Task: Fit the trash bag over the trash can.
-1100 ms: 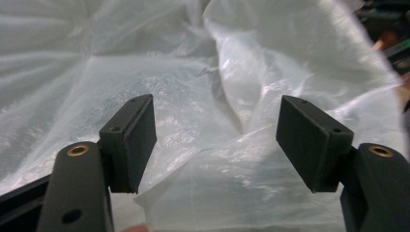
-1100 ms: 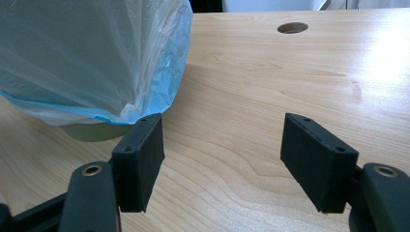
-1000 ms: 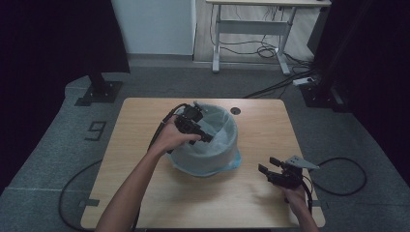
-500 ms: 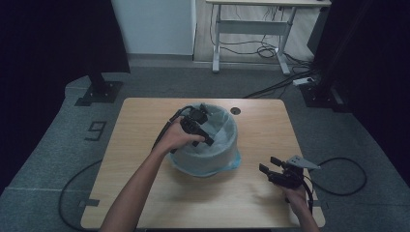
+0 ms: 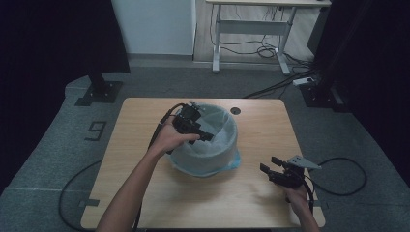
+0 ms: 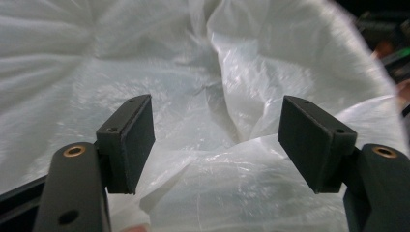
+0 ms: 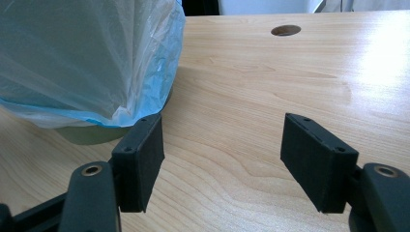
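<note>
Wooden desk (image 5: 145, 121) under me: my left gripper (image 5: 205, 137) hangs over the bin's white bag liner (image 5: 220, 128) at desk centre, fingers (image 6: 133, 140) spread, gripping nothing. Right gripper (image 5: 270, 164) sits apart near the desk's right edge, fingers (image 7: 140, 159) open too.

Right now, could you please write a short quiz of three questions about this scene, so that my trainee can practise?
1. True or false: the left gripper is above the opening of the round bin lined with a thin translucent blue-white plastic bag.
2. Which gripper is low over the light wooden table, to the right of the bin? A) left B) right
3. Fill in: the jaws of the right gripper are ____, with nothing between them.

Key: 1 true; 2 B; 3 open.
</note>
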